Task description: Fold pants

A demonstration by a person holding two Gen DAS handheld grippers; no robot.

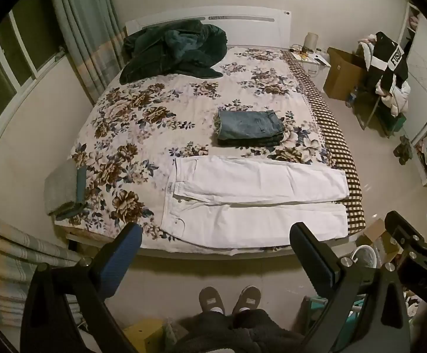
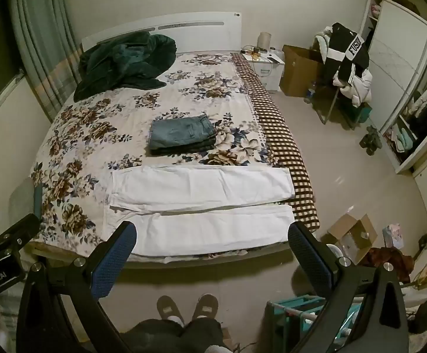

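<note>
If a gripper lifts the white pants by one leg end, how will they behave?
Probably floppy: the white pants lie flat, with soft creases. The unheld leg would likely hang and drag over the flowered sheet. They look thin, so probably light.

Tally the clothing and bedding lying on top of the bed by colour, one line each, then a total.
White pants, laid out flat: 1
Blue stack of folded jeans: 1
Dark green blanket, bunched by the headboard: 1
Grey-and-teal folded pile at the bed's left edge: 1
Total: 4
</note>
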